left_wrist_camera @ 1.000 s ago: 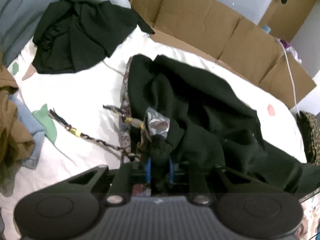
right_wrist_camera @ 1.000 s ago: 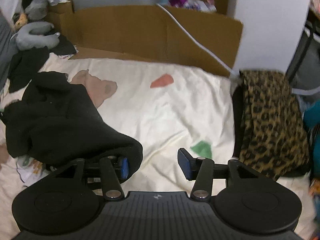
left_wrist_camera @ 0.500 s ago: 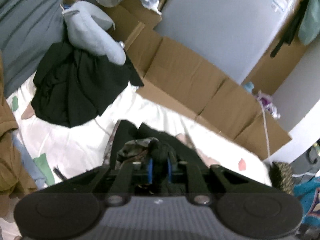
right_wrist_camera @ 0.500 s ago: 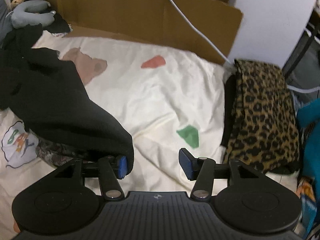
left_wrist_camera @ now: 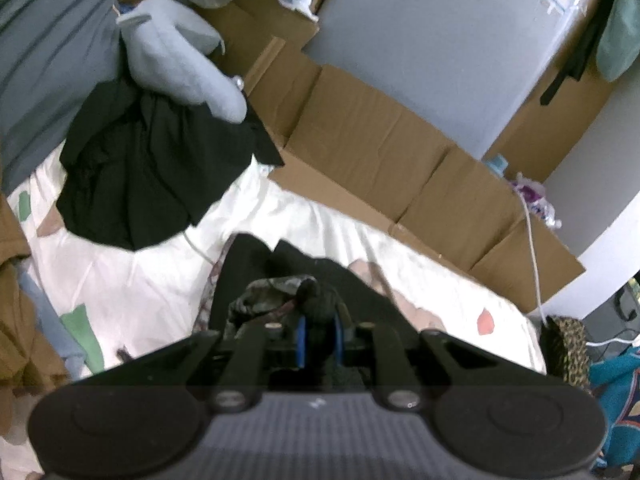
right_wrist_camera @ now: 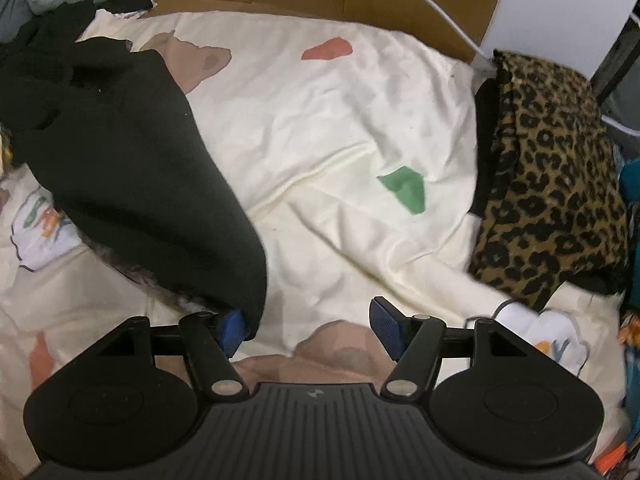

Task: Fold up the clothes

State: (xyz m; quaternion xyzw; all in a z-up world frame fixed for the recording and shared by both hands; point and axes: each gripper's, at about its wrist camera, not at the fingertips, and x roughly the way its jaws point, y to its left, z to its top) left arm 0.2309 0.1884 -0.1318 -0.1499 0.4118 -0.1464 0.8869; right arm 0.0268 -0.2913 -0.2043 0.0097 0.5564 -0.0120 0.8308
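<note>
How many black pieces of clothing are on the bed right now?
2 that I can make out. One black garment is pinched in the left gripper, draping down onto the sheet. A second black heap lies beside the grey plush toy. Others may be hidden.

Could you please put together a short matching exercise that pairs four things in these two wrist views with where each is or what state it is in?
Things:
1. left gripper
2. right gripper
3. leopard-print garment
4. grey plush toy

States or places:
A. lies at the right edge of the bed
B. open, with nothing between the fingers
C. rests on a heap of black clothes at the head of the bed
D. shut on the black garment

Pairs: 1-D, 2-B, 3-A, 4-C
</note>
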